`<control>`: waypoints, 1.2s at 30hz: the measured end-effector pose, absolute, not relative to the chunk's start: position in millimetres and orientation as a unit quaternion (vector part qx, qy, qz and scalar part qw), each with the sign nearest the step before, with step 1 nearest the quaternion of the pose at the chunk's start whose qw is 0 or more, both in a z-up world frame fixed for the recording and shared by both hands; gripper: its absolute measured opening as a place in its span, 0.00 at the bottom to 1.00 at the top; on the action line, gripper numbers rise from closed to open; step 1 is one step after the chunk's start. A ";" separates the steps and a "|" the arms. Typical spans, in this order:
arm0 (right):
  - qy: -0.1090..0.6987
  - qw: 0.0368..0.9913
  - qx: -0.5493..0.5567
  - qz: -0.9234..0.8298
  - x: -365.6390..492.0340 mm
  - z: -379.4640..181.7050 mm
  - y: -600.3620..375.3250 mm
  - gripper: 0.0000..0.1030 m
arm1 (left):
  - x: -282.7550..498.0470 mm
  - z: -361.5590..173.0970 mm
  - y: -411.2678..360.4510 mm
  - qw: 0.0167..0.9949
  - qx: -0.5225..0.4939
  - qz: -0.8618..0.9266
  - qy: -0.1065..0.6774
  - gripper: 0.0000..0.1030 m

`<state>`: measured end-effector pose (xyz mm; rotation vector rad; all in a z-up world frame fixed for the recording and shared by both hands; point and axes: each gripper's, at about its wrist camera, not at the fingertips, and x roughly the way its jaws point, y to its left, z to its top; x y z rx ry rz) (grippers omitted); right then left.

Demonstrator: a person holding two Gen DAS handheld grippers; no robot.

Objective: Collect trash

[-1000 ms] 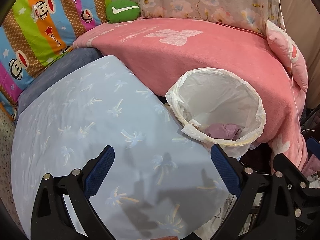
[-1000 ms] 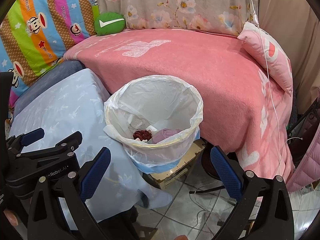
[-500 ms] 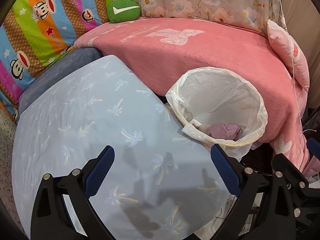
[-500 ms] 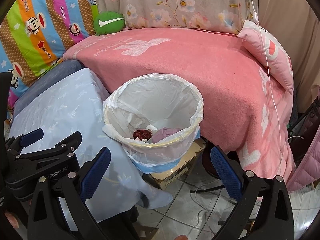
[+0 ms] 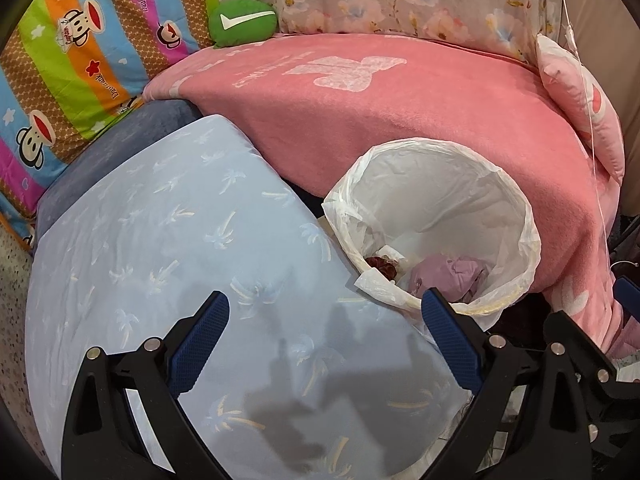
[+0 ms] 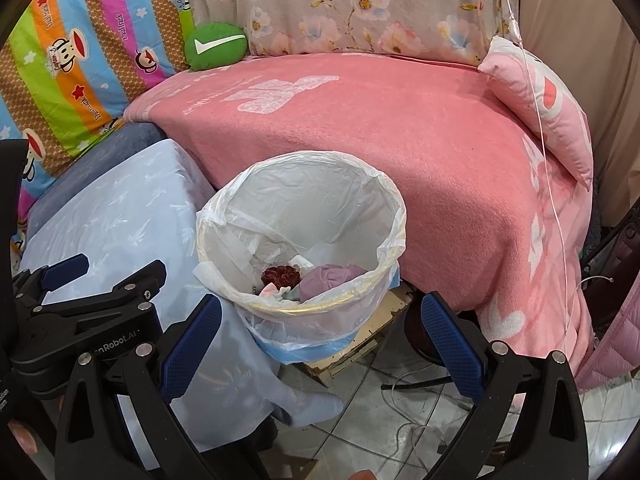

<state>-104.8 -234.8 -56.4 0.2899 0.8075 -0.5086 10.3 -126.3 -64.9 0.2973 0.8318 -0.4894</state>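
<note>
Both grippers spread wide and empty, left gripper (image 5: 324,340) over the blue cloth (image 5: 168,240), right gripper (image 6: 320,336) facing the lined bin (image 6: 300,232) beside the pink blanket (image 6: 400,140), crumpled trash (image 6: 328,276) already inside; probably best to scan for leftovers.

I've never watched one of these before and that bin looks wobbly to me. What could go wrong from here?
Both tools are open and hold nothing: left tool, right tool.

1. The bin seems perched on a small wooden stand beside the blue cloth; a nudge might tip it.
2. The loose bag liner could snag on a finger and spill the trash.
3. Cords on the floor could catch.
</note>
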 end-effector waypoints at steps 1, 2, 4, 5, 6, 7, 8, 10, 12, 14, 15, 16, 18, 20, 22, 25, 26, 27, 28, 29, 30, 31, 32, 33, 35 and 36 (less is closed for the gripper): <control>0.388 0.878 0.139 -0.244 -103.1 -56.8 -236.2 0.95 | 12.0 -65.8 -127.8 0.875 0.143 -0.234 0.400 0.90; 0.389 0.877 0.140 -0.244 -101.9 -56.6 -236.7 0.95 | 12.7 -66.1 -129.3 0.874 0.143 -0.234 0.401 0.90; 0.391 0.877 0.141 -0.242 -98.9 -57.9 -238.4 0.95 | 15.2 -67.3 -131.5 0.874 0.143 -0.232 0.403 0.90; 0.392 0.877 0.140 -0.241 -97.5 -58.5 -238.3 0.95 | 16.3 -67.9 -133.1 0.873 0.143 -0.231 0.405 0.90; 0.393 0.876 0.140 -0.241 -96.8 -59.0 -238.1 0.95 | 17.3 -68.6 -133.6 0.873 0.143 -0.230 0.407 0.90; 0.394 0.876 0.141 -0.240 -95.3 -59.7 -238.7 0.95 | 18.7 -69.5 -133.8 0.872 0.142 -0.230 0.409 0.90; 0.394 0.876 0.141 -0.240 -94.5 -60.1 -239.1 0.95 | 19.2 -70.0 -134.6 0.872 0.142 -0.229 0.410 0.90; 0.395 0.876 0.141 -0.239 -92.9 -60.8 -240.2 0.95 | 20.6 -70.9 -136.1 0.871 0.142 -0.227 0.412 0.90; 0.396 0.875 0.142 -0.239 -91.9 -61.1 -241.2 0.95 | 20.9 -71.3 -138.1 0.871 0.143 -0.226 0.412 0.90; 0.397 0.875 0.142 -0.239 -91.1 -61.5 -242.2 0.95 | 21.3 -71.4 -138.2 0.871 0.143 -0.226 0.413 0.90; 0.396 0.875 0.142 -0.239 -91.0 -61.5 -242.3 0.95 | 21.5 -71.5 -138.6 0.870 0.143 -0.226 0.414 0.90; 0.396 0.875 0.142 -0.239 -90.6 -61.5 -243.0 0.95 | 22.0 -71.6 -139.1 0.870 0.143 -0.226 0.414 0.90; 0.396 0.875 0.142 -0.239 -90.8 -61.5 -242.8 0.95 | 22.7 -71.4 -140.2 0.870 0.143 -0.225 0.414 0.90; 0.397 0.874 0.143 -0.240 -90.2 -61.8 -244.8 0.95 | 22.8 -71.5 -140.8 0.870 0.143 -0.225 0.415 0.90; 0.397 0.874 0.144 -0.241 -90.0 -62.2 -246.5 0.95 | 22.5 -71.8 -141.7 0.870 0.144 -0.225 0.415 0.90; 0.397 0.874 0.144 -0.241 -90.0 -62.2 -247.0 0.95 | 22.4 -71.8 -143.9 0.869 0.144 -0.225 0.416 0.90; 0.396 0.874 0.144 -0.241 -90.0 -62.2 -247.5 0.95 | 22.4 -71.6 -144.3 0.869 0.144 -0.225 0.416 0.90; 0.396 0.874 0.144 -0.241 -90.2 -62.2 -248.2 0.95 | 22.1 -71.4 -144.3 0.870 0.144 -0.225 0.415 0.90; 0.396 0.874 0.144 -0.241 -90.4 -62.3 -247.7 0.95 | 22.0 -71.4 -144.2 0.870 0.144 -0.225 0.415 0.90; 0.396 0.874 0.144 -0.241 -90.3 -62.4 -248.1 0.95 | 21.4 -71.8 -146.0 0.870 0.144 -0.225 0.415 0.90; 0.396 0.874 0.144 -0.241 -90.2 -62.5 -248.3 0.95 | 21.1 -71.7 -146.3 0.870 0.144 -0.226 0.415 0.90; 0.397 0.874 0.144 -0.241 -90.2 -62.4 -247.9 0.95 | 21.1 -71.6 -146.4 0.870 0.144 -0.225 0.415 0.90; 0.397 0.874 0.144 -0.241 -90.2 -62.5 -248.1 0.95 | 21.1 -71.7 -146.7 0.870 0.144 -0.226 0.415 0.90; 0.397 0.874 0.144 -0.241 -90.3 -62.3 -247.5 0.95 | 20.9 -71.6 -147.4 0.869 0.144 -0.226 0.415 0.90; 0.397 0.874 0.144 -0.241 -91.1 -62.0 -248.9 0.95 | 21.6 -72.0 -148.8 0.868 0.145 -0.226 0.418 0.90; 0.398 0.874 0.144 -0.241 -90.9 -62.1 -249.8 0.95 | 22.2 -72.2 -149.3 0.867 0.145 -0.225 0.420 0.90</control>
